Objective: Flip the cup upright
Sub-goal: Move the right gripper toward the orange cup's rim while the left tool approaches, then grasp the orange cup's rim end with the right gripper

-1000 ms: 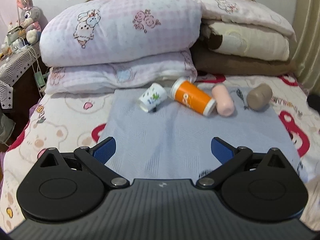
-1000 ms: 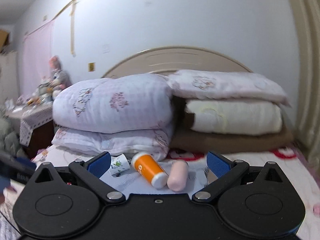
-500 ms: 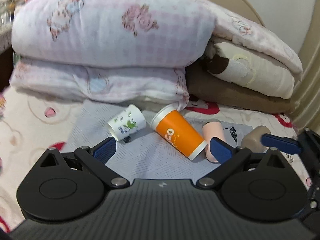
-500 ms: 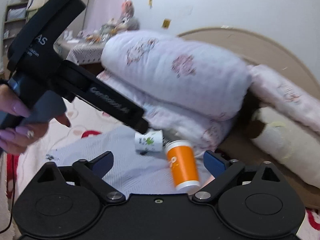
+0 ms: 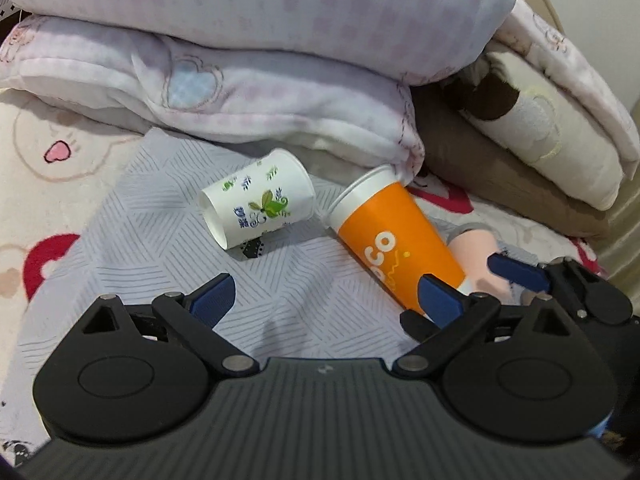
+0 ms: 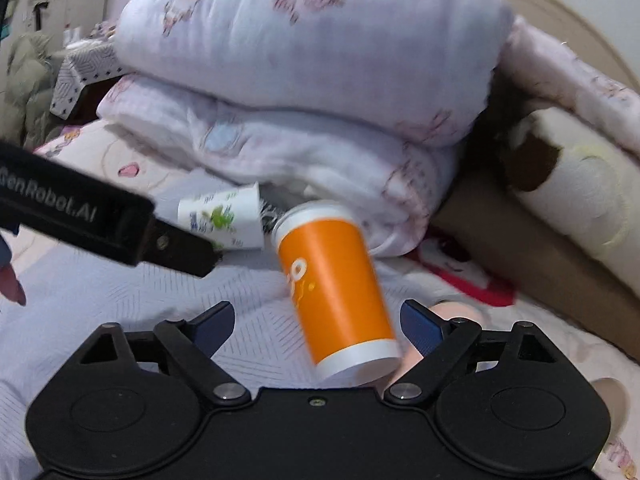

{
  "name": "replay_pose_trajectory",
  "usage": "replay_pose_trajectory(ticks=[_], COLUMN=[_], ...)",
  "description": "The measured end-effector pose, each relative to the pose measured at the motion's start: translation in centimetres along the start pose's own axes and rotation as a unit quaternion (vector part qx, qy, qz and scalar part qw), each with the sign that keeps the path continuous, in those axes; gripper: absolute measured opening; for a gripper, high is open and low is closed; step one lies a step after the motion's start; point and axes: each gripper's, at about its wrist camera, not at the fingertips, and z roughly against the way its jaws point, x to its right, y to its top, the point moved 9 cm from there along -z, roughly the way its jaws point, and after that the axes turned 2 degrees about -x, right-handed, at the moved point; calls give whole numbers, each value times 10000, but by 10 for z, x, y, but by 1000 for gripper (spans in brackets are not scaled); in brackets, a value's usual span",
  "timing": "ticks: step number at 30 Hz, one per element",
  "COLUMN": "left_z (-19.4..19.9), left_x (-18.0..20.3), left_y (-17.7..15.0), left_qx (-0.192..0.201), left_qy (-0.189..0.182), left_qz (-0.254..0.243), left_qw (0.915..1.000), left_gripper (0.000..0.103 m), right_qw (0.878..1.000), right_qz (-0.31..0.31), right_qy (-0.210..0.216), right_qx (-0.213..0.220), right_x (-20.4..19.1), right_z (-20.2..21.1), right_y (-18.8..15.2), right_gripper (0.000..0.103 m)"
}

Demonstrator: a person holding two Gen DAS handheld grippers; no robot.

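A white paper cup with green leaf print (image 5: pixel 258 208) lies on its side on the grey cloth (image 5: pixel 160 264). Beside it an orange cup with white ends (image 5: pixel 394 246) lies on its side too. My left gripper (image 5: pixel 326 296) is open and empty, a short way in front of the white cup. In the right wrist view the orange cup (image 6: pixel 336 284) lies between the open jaws of my right gripper (image 6: pixel 316 320), not clamped. The white cup (image 6: pixel 224 220) lies behind it, partly hidden by the left gripper's body (image 6: pixel 80 220).
A pink cup (image 5: pixel 476 264) lies right of the orange one, partly hidden. Folded quilts (image 5: pixel 240 60) and pillows (image 5: pixel 552 128) are piled just behind the cups. The right gripper's blue finger (image 5: pixel 516 272) shows at the right of the left wrist view.
Both grippers have moved in close to the cups. The right gripper's open jaws now stand either side of the orange cup. The left gripper has come closer to the white cup.
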Motion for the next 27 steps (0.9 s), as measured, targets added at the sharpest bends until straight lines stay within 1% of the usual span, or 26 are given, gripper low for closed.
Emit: replay_pose_trajectory(ticks=[2,4,7,9,11,15,16,18,19,22,24,27], left_z=[-8,-14,-18,-20,-21,-24,-26,-28,-29,-30,-27,-22], left_x=[4,6,7,9,10,11,12,12,12,12,12,14], left_y=[-6,-10,-12,-11,-9,-8,-8,-8,-9,-9,-8,-7], left_qx=[-122,-179,-190,-144,-133,-131,-134,-167,-177,-204,-186,-153], left_qy=[-170,-271,-363,-391,-448,-492,-503,-516,-519,-530,-560,-619], left_qz=[27,26,12,-4,35,65,73,82,82,112,133,104], left_qw=[9998,9995,9992,9991,9989,9987,9986,9985,9985,9983,9982,9979], left_gripper=[97,97,97,97,97,97,97,97,97,97,97,97], right_qw=[9987,9968,9982,9979,9979,9977,9974,9965,9965,9982,9990,9999], right_qz=[365,599,408,465,521,643,690,766,748,528,394,91], right_qy=[-346,-526,-436,-428,-354,-145,-171,-341,-373,-271,-155,23], right_qx=[-69,-12,51,154,159,129,92,20,-1,59,120,51], right_x=[0,4,14,18,17,11,10,13,14,18,16,16], right_z=[-11,-15,-18,-19,-22,-35,-39,-46,-49,-46,-40,-37], right_y=[-6,-8,-9,-8,-8,-13,-15,-19,-21,-19,-16,-14], right_gripper=[92,92,92,92,91,82,80,71,71,71,71,71])
